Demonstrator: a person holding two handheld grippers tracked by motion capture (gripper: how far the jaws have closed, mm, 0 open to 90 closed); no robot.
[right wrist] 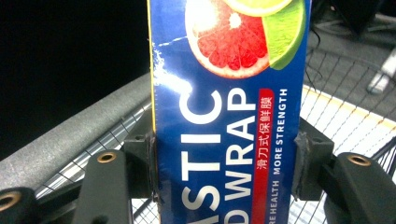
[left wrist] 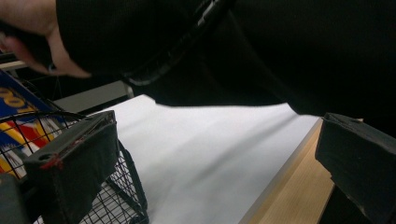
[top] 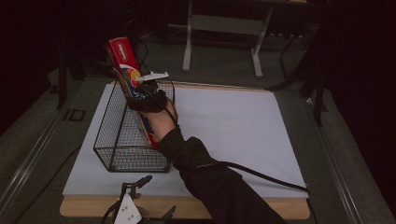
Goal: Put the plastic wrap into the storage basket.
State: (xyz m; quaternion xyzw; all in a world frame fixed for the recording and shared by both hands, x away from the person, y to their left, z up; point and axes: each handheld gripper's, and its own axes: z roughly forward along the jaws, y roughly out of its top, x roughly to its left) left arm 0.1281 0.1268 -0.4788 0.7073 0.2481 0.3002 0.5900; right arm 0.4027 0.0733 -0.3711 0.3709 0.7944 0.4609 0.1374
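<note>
**Clamped on the plastic wrap box over the wire basket**

Squarely between the jaws of the right gripper (right wrist: 226, 161) sits a long plastic wrap box (right wrist: 229, 116), both black pads pressed flat against its narrow sides. In the right gripper view the blue face of the box fills the middle, with white lettering running along its length, a red strip of smaller print beside it, and cut citrus fruit pictured near the far end.

From the high view, the right gripper (top: 148, 95) holds the box (top: 125, 65) tilted, its red upper end leaning away to the left and rising well above the rim of a black wire basket (top: 112, 140). The lower end of the box reaches down inside the basket, along the basket's right-hand wall; whether it touches the bottom cannot be told. A dark sleeve (top: 205, 172) runs from the bottom of that view up to the hand on the gripper, and a black cable trails off to the right across the desk.

The basket stands on a white sheet (top: 233, 126) that covers most of the wooden desk (top: 289, 210), toward the sheet's left side.

The left gripper (top: 140, 205) hangs low at the near edge of the desk, just in front of the basket. Its jaws stand wide apart with nothing between them; in the left gripper view (left wrist: 210, 172) one jaw lies near the corner of the basket (left wrist: 126, 186) and the other over the desk's wooden edge (left wrist: 294, 196), with the sleeve passing overhead.
</note>
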